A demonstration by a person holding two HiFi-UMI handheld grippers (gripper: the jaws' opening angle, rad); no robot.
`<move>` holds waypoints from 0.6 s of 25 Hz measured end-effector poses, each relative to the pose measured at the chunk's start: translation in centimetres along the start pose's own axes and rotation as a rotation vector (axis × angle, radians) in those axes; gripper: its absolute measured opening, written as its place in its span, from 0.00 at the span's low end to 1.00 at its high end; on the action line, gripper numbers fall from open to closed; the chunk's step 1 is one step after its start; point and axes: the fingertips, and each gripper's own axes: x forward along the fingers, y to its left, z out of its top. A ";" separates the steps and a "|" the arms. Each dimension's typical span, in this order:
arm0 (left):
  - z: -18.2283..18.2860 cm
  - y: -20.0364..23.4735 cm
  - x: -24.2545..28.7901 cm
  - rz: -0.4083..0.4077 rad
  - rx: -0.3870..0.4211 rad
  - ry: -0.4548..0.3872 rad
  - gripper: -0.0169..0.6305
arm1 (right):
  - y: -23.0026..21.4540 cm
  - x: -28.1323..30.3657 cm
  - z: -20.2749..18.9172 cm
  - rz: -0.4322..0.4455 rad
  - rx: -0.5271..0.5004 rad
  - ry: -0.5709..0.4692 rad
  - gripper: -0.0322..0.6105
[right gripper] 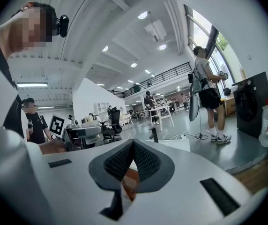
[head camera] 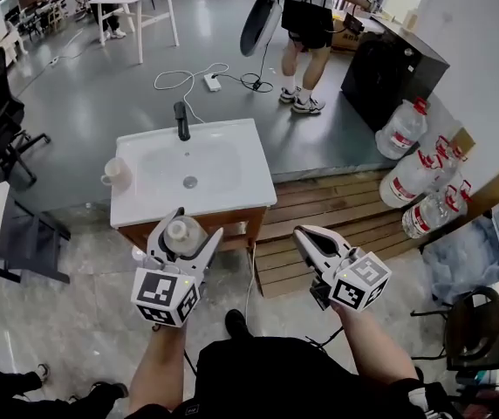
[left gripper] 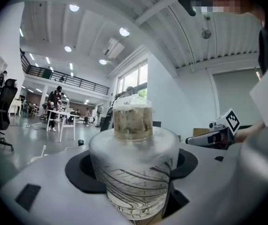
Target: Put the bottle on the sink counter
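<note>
From the head view, the left gripper was clamped round a small clear bottle, held upright in the air just short of the near edge of the white desk that carries the sink. A cup stood at the desk's left edge and a black faucet at its far edge. The right gripper hung off to the side, past the near right corner. In the left gripper view the jaws pressed on both sides of the bottle's body, its cap uppermost. In the right gripper view the ribbed pads met with nothing between them. The step in hand looked like the carry, with the placing not yet done. The next move probably called for reaching forward over the near edge and lowering the bottle level onto the flat rim, off the basin's slope and away from the cup.
</note>
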 end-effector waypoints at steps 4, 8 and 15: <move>0.5 2.1 1.2 0.005 0.007 -0.011 0.57 | -0.9 2.3 0.7 0.001 -0.011 0.000 0.07; 0.2 2.9 1.7 0.018 -0.002 -0.003 0.57 | -1.3 3.9 0.2 0.018 0.000 0.027 0.07; -0.9 2.5 3.5 0.055 -0.011 0.041 0.57 | -3.3 5.3 0.5 0.072 0.010 0.028 0.07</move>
